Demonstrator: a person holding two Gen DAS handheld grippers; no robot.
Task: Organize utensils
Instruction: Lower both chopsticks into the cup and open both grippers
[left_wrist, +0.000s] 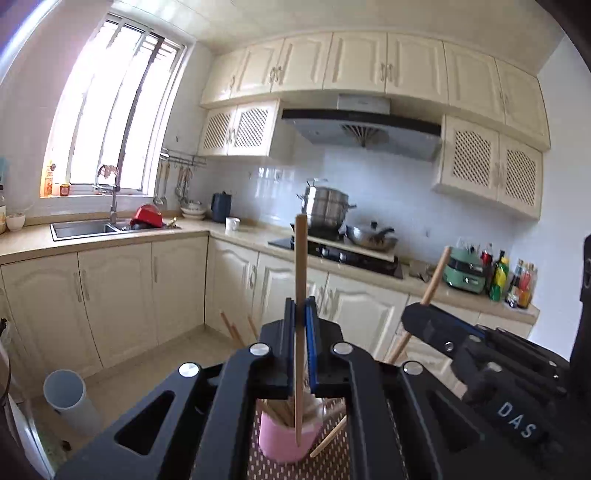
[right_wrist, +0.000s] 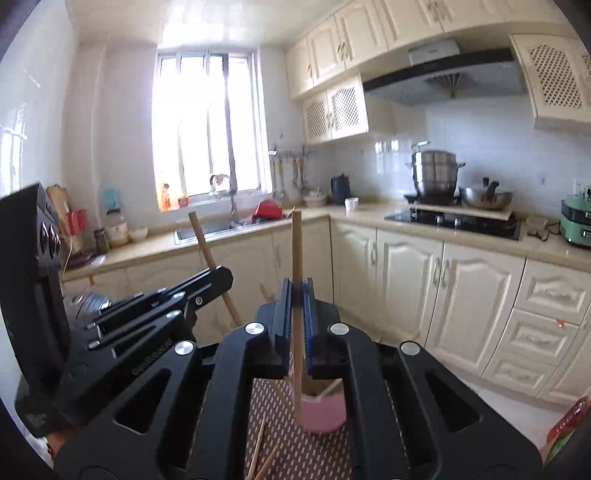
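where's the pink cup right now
In both wrist views the pink cup sits low at centre on the patterned mat, just below the left gripper, with loose chopsticks beside it.

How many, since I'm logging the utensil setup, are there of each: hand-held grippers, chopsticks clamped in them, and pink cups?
Hand-held grippers: 2
Clamped chopsticks: 2
Pink cups: 1
Total: 5
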